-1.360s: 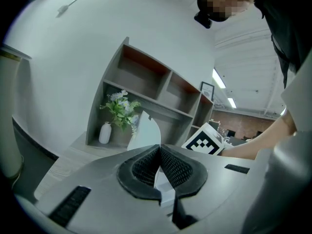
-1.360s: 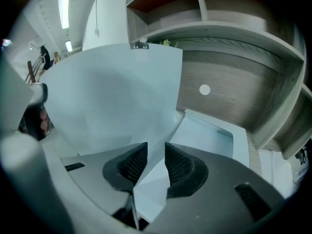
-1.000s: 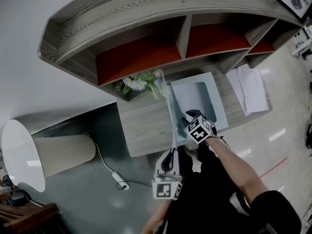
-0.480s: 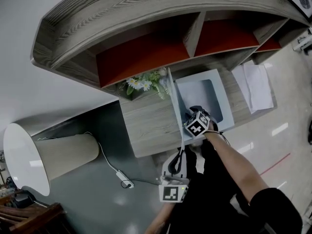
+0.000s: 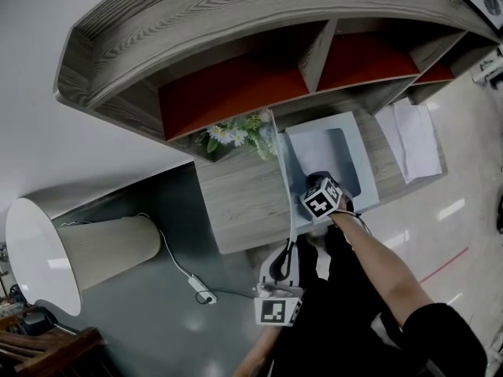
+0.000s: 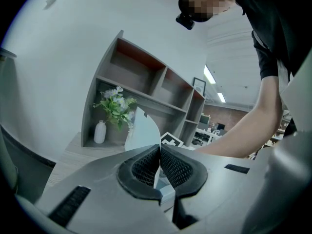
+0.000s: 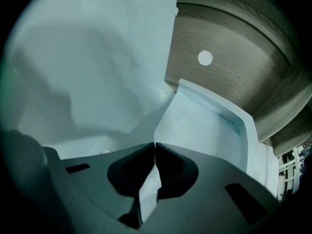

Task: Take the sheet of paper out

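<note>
A white folder [image 5: 357,159] lies open on the wooden desk [image 5: 240,206]. Its cover [image 5: 280,171] stands upright and shows edge-on in the head view. My left gripper [image 5: 286,247] is shut on the cover's near edge; in the left gripper view the thin white cover [image 6: 141,130] rises between the pads, and the gripper [image 6: 159,152] points about level. My right gripper [image 5: 313,184] reaches down into the folder. In the right gripper view it [image 7: 155,152] is shut on a white sheet of paper [image 7: 195,130], whose edge runs up from between the pads. The cover [image 7: 97,57] fills the left there.
A wooden shelf unit [image 5: 236,93] with red back panels stands behind the desk. A vase of flowers [image 5: 236,136] sits just left of the cover. Loose papers [image 5: 413,140] lie at the desk's right end. A lampshade [image 5: 78,250] and a cable [image 5: 196,293] are on the floor at left.
My right gripper has sunk a little deeper into the open folder. The left gripper and the raised cover have stayed where they were.
</note>
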`<action>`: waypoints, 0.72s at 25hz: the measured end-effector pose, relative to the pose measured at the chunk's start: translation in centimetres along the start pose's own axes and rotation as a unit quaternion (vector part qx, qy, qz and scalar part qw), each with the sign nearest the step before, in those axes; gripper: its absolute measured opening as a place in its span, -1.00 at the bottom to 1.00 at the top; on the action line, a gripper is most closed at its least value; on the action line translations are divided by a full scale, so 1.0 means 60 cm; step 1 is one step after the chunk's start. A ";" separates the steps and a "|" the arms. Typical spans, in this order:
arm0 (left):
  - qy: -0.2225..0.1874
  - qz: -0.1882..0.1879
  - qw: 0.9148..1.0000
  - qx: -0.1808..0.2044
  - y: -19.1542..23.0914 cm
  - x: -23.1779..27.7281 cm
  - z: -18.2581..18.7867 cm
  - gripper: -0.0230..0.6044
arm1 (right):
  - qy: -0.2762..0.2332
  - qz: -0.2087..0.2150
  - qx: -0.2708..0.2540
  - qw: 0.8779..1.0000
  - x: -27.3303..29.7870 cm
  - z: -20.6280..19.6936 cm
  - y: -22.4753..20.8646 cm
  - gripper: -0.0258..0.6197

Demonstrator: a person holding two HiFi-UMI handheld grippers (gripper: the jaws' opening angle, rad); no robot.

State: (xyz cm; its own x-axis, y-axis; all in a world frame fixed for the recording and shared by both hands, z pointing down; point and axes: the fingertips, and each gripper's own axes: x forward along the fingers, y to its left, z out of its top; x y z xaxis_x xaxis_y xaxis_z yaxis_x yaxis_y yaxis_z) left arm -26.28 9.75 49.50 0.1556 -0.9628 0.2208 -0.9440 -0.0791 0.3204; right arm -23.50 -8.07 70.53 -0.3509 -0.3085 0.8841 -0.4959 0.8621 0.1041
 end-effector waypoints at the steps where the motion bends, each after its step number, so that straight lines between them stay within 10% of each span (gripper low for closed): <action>1: 0.001 0.000 1.000 -0.001 -0.001 0.000 -0.001 -0.89 | -0.002 0.000 0.001 1.000 -0.003 0.001 0.000 -0.87; 18: 0.002 -0.002 1.000 0.009 0.008 -0.002 -0.012 -0.89 | -0.099 0.044 0.091 0.990 -0.096 0.066 0.018 -0.88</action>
State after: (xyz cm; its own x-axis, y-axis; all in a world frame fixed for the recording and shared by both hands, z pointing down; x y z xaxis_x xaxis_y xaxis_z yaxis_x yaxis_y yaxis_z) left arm -26.52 9.98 50.27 0.1602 -0.9615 0.2233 -0.9485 -0.0873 0.3047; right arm -25.16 -6.96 63.76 -0.5393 -0.3229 0.7778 -0.5851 0.8079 -0.0703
